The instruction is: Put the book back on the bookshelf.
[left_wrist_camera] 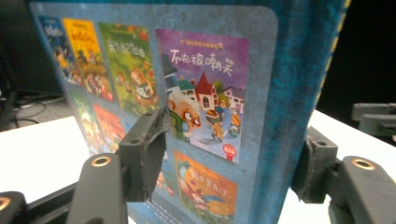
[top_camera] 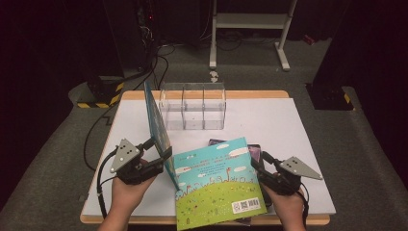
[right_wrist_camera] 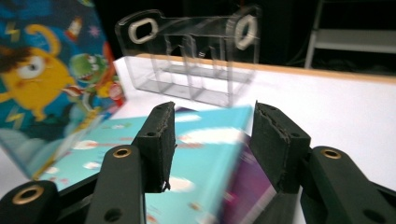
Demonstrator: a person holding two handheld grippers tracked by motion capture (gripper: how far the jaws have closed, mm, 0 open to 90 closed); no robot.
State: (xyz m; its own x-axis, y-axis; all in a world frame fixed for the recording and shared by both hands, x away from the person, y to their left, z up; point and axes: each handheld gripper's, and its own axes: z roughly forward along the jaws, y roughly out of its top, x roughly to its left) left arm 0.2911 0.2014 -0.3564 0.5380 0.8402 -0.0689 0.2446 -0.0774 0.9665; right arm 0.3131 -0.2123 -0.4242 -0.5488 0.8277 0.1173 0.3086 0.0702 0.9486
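A blue picture book (top_camera: 156, 120) stands on edge at the table's left, tilted, its cover of small pictures (left_wrist_camera: 205, 70) facing my left gripper. My left gripper (top_camera: 163, 154) has its jaws apart around the book's lower edge (left_wrist_camera: 236, 123). One pad (left_wrist_camera: 147, 154) lies against the cover, the other sits just beside the edge. A teal picture book (top_camera: 216, 185) lies flat at the front, overhanging the table edge. My right gripper (top_camera: 259, 162) hangs open over its right side (right_wrist_camera: 212, 112), nothing between its pads. The upright book's monster cover (right_wrist_camera: 42, 79) is visible in the right gripper view.
A clear acrylic organizer (top_camera: 192, 106) with upright dividers stands at the back of the white table (top_camera: 288, 125), also ahead of the right gripper (right_wrist_camera: 196, 65). A purple book (top_camera: 255, 151) lies under the teal one. Cables and a white frame (top_camera: 250, 21) are on the floor beyond.
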